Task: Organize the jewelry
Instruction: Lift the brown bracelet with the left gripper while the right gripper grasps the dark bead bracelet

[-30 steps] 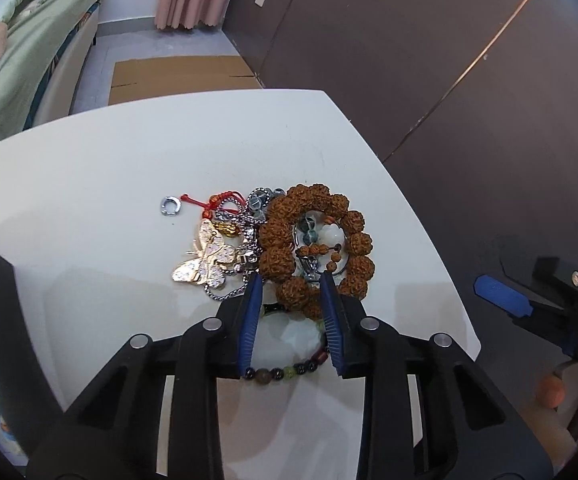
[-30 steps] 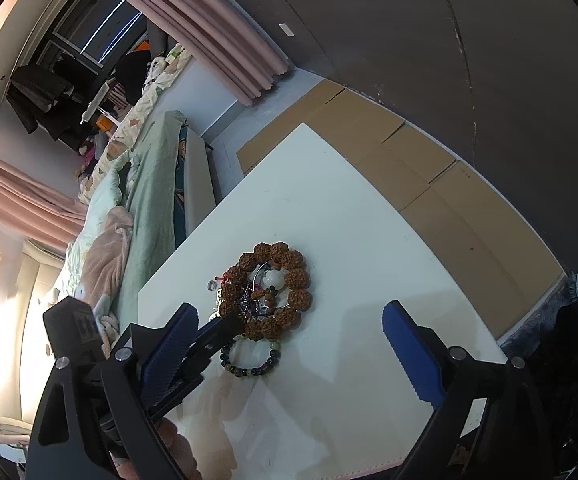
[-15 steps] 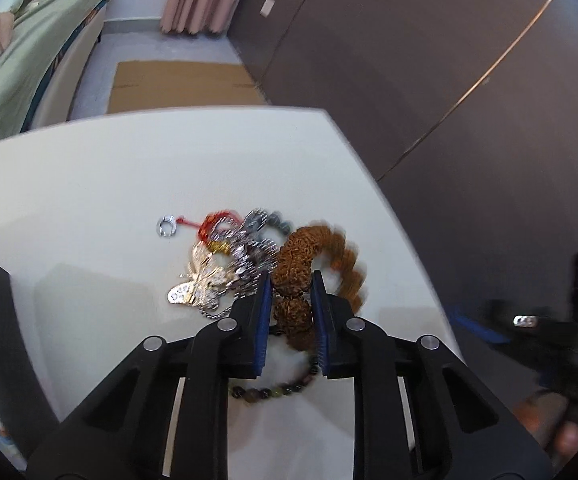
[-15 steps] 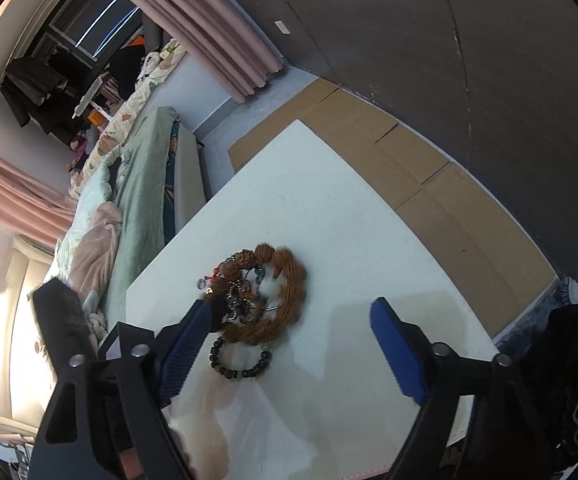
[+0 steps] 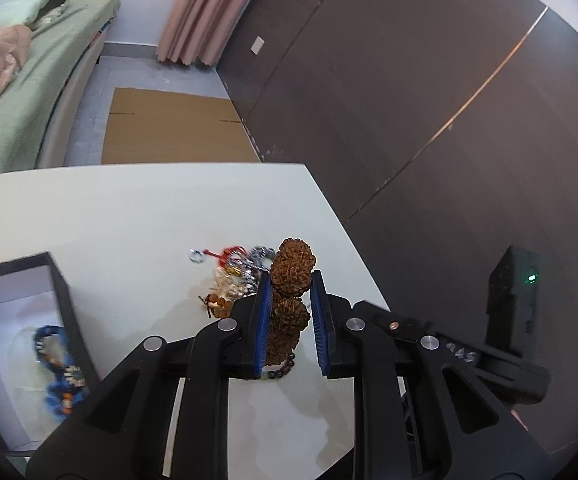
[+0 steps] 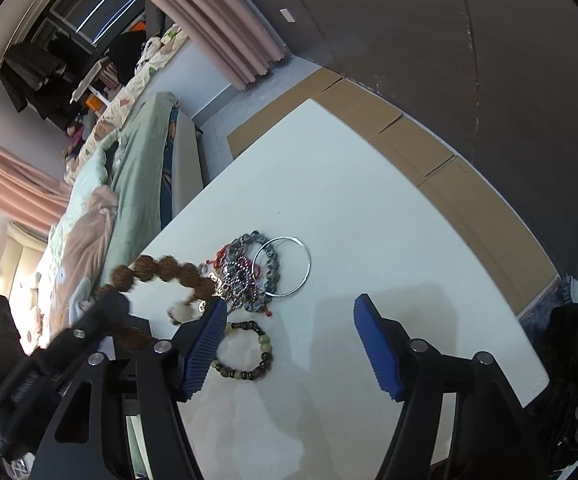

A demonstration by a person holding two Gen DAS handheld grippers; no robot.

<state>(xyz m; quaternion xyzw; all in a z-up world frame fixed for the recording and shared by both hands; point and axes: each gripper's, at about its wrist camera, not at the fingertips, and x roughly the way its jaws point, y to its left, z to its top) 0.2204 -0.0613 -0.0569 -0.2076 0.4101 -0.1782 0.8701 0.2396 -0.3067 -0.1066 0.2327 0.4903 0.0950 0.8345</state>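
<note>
Lifted off the desk since a second ago, the brown seed bracelet now hangs clamped in the left tool, its lower beads hidden behind the blue pads. At 9 o'clock an open box, cut off by the frame, holds blurred blue jewelry. The right tool is closing on nothing, above the small bead bracelet; the tangled pile at 12 o'clock is hard to sort out.
</note>
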